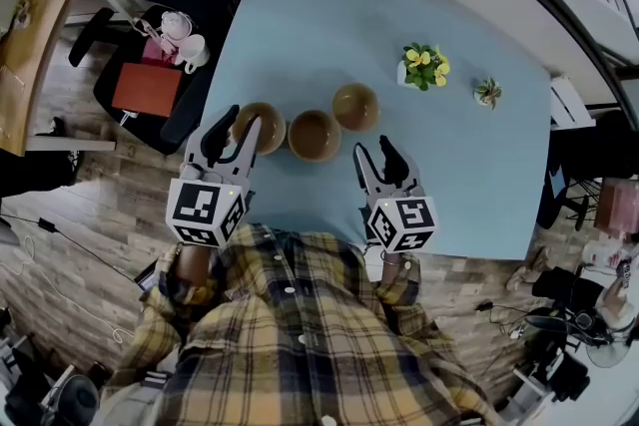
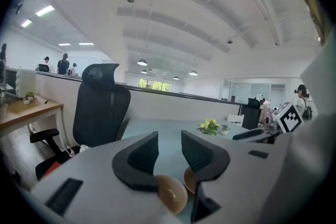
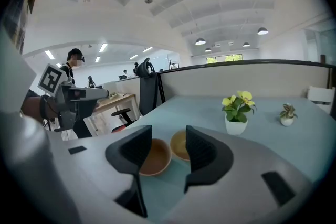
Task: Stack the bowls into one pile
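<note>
Head view: three bowls stand apart in a row on the blue table (image 1: 300,15), mouths up: left bowl (image 1: 266,129), middle bowl (image 1: 315,136), right bowl (image 1: 355,107). The row slants away from you toward the right. Your left gripper (image 1: 245,120) hovers over the left bowl, and your right gripper (image 1: 371,150) sits just right of the middle bowl. Both point forward.

Left gripper view: the jaws stand apart with nothing between them. Two bowls show below the jaws.

Right gripper view: the jaws stand apart on nothing. The middle and right bowls lie beyond them, with a flower pot (image 3: 236,113) farther right.
</note>
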